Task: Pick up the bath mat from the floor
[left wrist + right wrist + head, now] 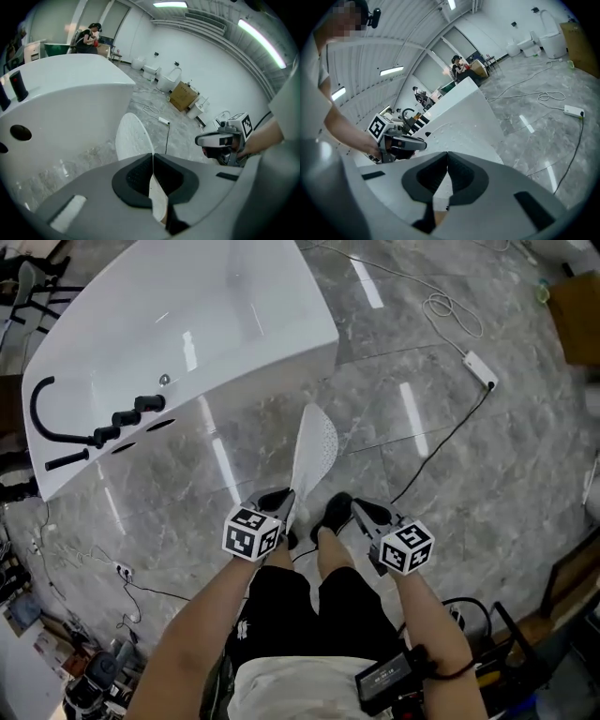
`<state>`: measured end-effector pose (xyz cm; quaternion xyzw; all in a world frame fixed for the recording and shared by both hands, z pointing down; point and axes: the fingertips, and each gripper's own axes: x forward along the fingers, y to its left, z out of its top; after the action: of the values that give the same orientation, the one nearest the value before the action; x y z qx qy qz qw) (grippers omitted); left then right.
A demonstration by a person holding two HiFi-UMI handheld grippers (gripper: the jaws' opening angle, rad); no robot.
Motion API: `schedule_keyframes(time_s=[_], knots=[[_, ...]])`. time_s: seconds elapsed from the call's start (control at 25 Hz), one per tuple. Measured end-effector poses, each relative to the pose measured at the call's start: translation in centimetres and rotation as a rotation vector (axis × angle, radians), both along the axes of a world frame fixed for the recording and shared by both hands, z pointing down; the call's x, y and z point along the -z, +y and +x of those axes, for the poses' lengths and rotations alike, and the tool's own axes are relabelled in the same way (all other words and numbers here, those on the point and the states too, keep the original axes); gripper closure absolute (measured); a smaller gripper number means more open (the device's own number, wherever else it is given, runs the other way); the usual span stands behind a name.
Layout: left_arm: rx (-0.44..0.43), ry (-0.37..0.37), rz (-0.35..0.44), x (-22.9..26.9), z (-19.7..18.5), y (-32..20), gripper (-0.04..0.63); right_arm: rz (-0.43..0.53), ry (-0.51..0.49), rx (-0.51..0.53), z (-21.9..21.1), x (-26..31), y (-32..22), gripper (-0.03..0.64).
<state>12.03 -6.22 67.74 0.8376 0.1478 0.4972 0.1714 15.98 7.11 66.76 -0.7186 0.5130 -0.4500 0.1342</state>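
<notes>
The left hand-held gripper is clamped on the near edge of the white oval perforated rubber bath mat. In the left gripper view the thin edge of the mat runs straight between its dark pads. The mat reaches away from the jaws toward the corner of the white glossy bathtub. It shows nearly edge-on from the head view, and I cannot tell whether its far end touches the grey marble-patterned floor.

The right hand-held gripper is just beside the left one and apart from the mat. Its jaws are closed together with nothing between them. A black hose and black tap handles sit on the tub's rim. A white power strip with its black cable lies well off on the floor.
</notes>
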Motion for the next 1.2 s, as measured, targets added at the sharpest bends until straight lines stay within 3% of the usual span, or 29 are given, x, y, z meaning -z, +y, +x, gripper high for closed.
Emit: schedule_keyframes(time_s=[0.4,0.6,1.0,1.2], knots=[[0.098,0.059,-0.048,9.3,-3.7,-1.0,0.584,0.022,-0.004,0.027,-1.5,6.1,0.1,0.611],[0.179,0.099,-0.035,13.2,-4.9,-2.6,0.584,0.038,0.01,0.052,-1.1,8.7,0.1,0.611],[0.442,0.179,-0.035,19.9,-10.1,-6.5,0.584,0.046,0.069,0.098,-1.9,13.1,0.8,0.611],[0.572,0.239,-0.066,23.6,-12.6,-10.5,0.584,0.036,0.105,0.116,-2.2,15.8,-1.5,0.611]])
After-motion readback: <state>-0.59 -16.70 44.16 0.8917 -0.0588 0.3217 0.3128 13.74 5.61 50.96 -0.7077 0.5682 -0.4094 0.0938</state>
